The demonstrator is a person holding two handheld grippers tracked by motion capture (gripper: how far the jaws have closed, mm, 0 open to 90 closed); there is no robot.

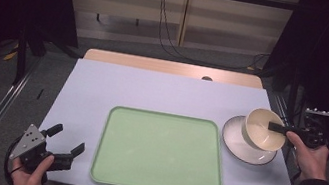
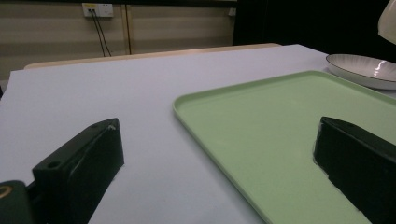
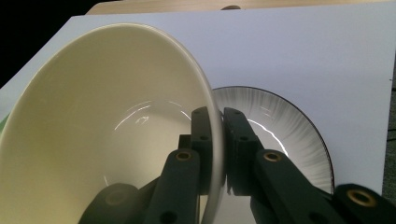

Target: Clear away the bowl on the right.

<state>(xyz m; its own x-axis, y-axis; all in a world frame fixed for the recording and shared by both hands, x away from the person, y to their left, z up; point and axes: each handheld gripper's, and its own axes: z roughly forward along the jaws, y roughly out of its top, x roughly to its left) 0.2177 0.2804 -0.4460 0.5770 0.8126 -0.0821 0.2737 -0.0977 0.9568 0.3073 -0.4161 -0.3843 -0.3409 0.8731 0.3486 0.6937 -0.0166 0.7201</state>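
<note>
Dark curtains and a pale panelled wall with trailing cables are seen behind a bench (image 1: 102, 87) covered in a light lilac-grey sheet. At the centre of the bench a pale green tray (image 1: 160, 151) is laid flat, with nothing on it. At about three o'clock from the tray, just beside its right edge, a shallow white plate (image 1: 237, 144) with a dark rim is set on the bench. A cream bowl (image 1: 262, 128) is held over that plate, tilted so that its opening is turned toward ten o'clock; whether its base touches the plate cannot be told. The bowl's rim is pinched by the right claw (image 1: 276, 127), one jaw inside the bowl and one outside, as is seen close up in the right gripper view, where the bowl's wall (image 3: 107, 121) is clamped between the two dark jaws. The left claw (image 1: 65, 141) is held at about eight o'clock from the tray, low over the bench, with its jaws spread wide and nothing between them.
</note>
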